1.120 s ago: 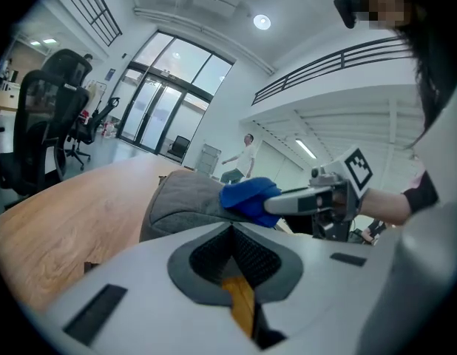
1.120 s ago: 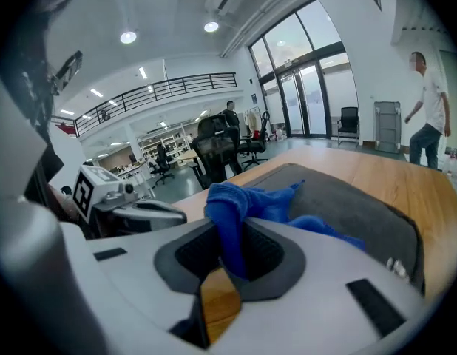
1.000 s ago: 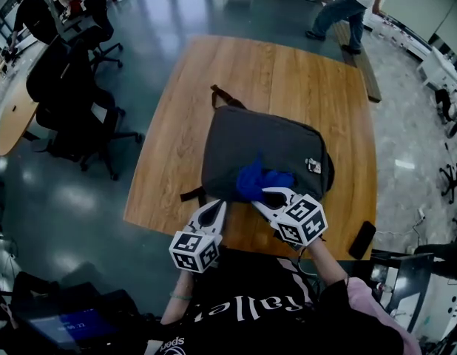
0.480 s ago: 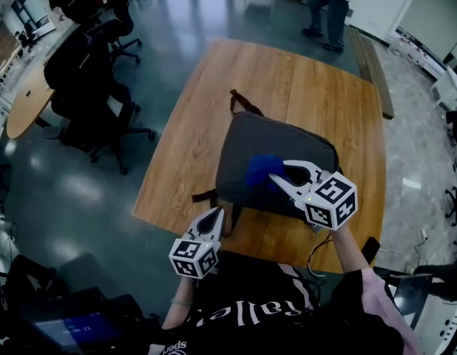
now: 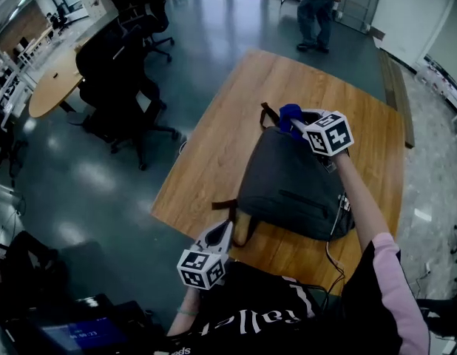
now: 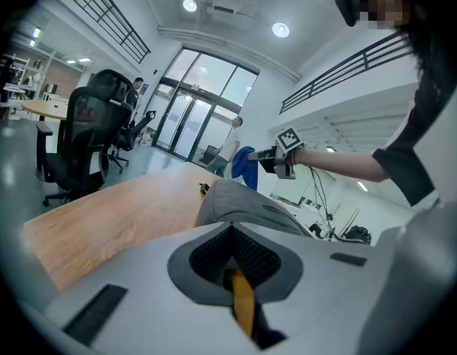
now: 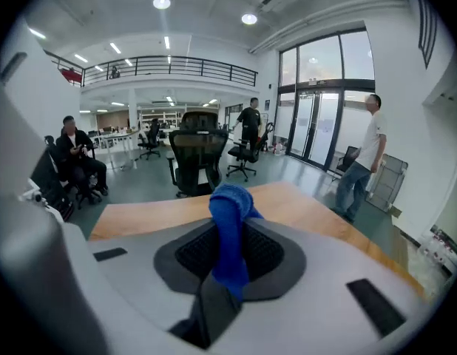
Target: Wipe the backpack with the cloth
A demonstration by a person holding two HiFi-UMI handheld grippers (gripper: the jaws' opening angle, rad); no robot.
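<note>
Pinching blue cloth [image 5: 288,112], right gripper [image 5: 299,122] sits at far edge of grey backpack [image 5: 295,183], flat on table [image 5: 214,146]. Left gripper [image 5: 222,231] closed, empty, by near corner. Best: press cloth down, long overlapping strokes.

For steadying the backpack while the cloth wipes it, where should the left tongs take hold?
Probably the brown strap at the backpack's near-left corner, approached from the person's side: it sticks out over the table, looks thin enough to pinch, and lies right beside the left tongs.
</note>
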